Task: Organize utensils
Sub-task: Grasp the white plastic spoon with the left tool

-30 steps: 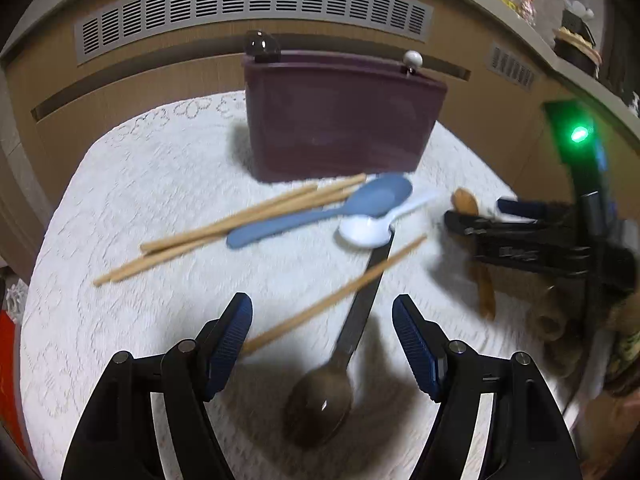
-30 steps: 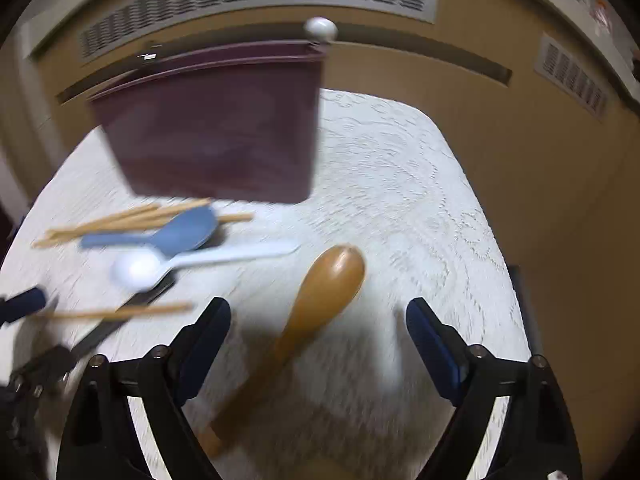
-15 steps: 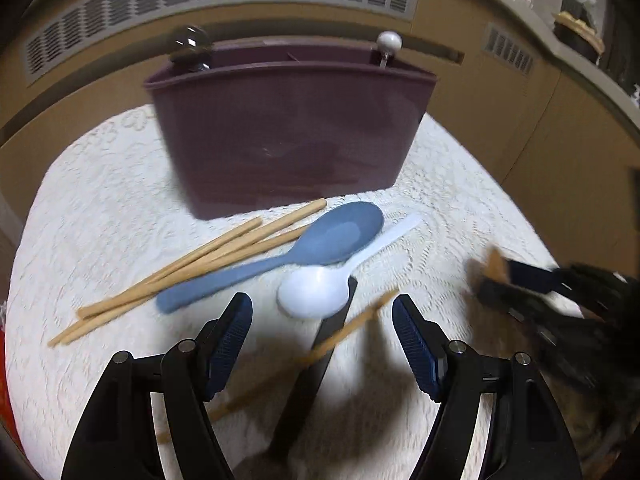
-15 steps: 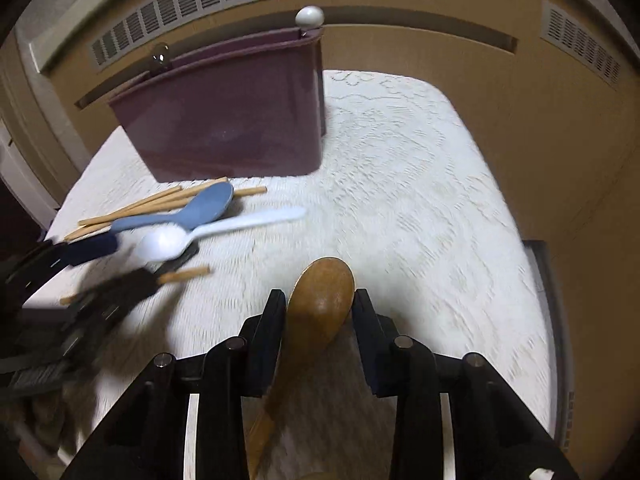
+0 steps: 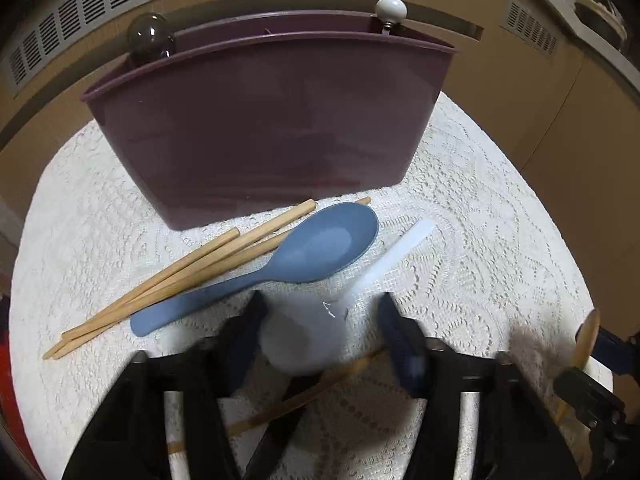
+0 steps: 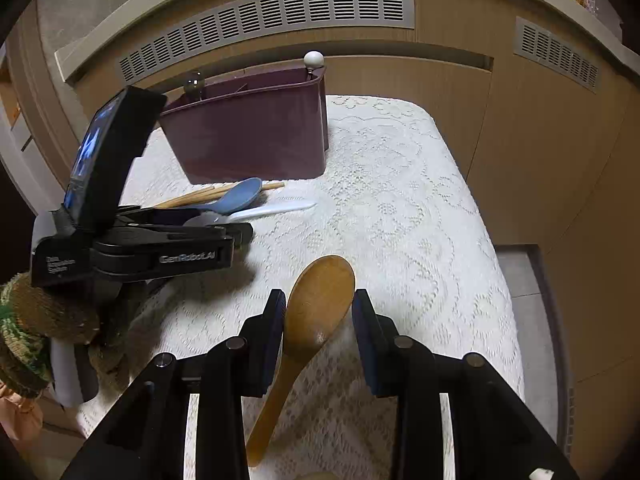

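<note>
Knobs [image 5: 391, 8] poke from the maroon caddy [image 5: 264, 120]; right tongs [image 6: 318, 322] clench the wooden spoon [image 6: 316, 308], left tongs [image 5: 320, 334] unclear.

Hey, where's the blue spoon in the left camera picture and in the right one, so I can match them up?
Left wrist view: the blue spoon lies centre frame, bowl pointing right, in front of the purple bin.
Right wrist view: the blue spoon is left of centre, just below the purple bin.
Shared landmark: the purple bin.
</note>
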Demonstrator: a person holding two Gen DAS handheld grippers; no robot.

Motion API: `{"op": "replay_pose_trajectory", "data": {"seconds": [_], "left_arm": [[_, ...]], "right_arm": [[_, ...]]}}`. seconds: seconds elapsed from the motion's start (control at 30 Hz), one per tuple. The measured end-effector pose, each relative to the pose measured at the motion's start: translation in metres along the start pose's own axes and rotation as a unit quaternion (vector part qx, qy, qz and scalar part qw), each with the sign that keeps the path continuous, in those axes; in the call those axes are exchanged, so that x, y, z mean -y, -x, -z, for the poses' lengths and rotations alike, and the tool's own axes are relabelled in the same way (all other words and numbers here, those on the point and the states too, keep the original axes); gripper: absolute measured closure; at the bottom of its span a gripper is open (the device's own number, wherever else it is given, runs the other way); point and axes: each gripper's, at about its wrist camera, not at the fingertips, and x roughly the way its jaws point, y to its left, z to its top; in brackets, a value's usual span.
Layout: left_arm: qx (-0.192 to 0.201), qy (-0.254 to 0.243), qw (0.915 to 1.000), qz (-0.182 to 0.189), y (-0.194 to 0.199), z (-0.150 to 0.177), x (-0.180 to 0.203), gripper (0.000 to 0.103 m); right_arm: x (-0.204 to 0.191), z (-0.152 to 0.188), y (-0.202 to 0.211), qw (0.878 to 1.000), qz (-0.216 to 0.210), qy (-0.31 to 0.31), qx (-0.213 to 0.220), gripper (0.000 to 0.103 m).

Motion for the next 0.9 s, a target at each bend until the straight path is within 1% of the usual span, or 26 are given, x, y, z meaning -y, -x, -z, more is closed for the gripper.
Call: {"op": "replay_pose_trajectory", "data": {"seconds": [0.03, 0.1, 0.23, 0.37, 0.47, 0.5, 0.6, 0.73, 0.9], "left_arm": [[-0.001, 0.006, 1.0000, 0.005, 0.002, 0.001, -0.001, 0.065], [0.001, 0.013, 0.9998, 0.012, 0.007, 0.006, -0.004, 0.065], [0.015, 0.011, 0.9998, 0.011, 0.023, 0.020, -0.007, 0.066], [0.025, 0.023, 0.9993, 0.019, 0.042, 0.041, -0.014, 0.066], [0.034, 0.036, 0.9986, 0.020, 0.061, 0.061, -0.021, 0.066], [0.038, 0.038, 0.9984, 0.020, 0.066, 0.063, -0.019, 0.066], [0.045, 0.045, 0.9978, 0.018, 0.083, 0.085, -0.021, 0.066], [0.031, 0.046, 0.9983, 0.019, 0.095, 0.111, -0.021, 0.066], [0.016, 0.047, 0.9981, 0.037, 0.101, 0.131, -0.015, 0.065]], "right_arm": [[0.000, 0.002, 0.002, 1.000, 0.000, 0.000, 0.000, 0.071], [0.001, 0.004, 0.005, 1.000, 0.000, -0.002, 0.001, 0.071], [0.001, 0.006, 0.009, 1.000, 0.000, -0.005, 0.002, 0.071], [-0.002, 0.009, 0.014, 1.000, -0.002, 0.000, 0.004, 0.071], [-0.005, 0.011, 0.017, 1.000, -0.004, 0.006, 0.004, 0.071], [-0.005, 0.013, 0.017, 1.000, -0.005, 0.008, 0.003, 0.071], [-0.006, 0.016, 0.016, 1.000, -0.008, 0.009, -0.001, 0.071], [-0.006, 0.019, 0.011, 1.000, -0.010, 0.009, -0.011, 0.071], [-0.008, 0.019, 0.009, 1.000, -0.010, 0.012, -0.013, 0.071]]}}
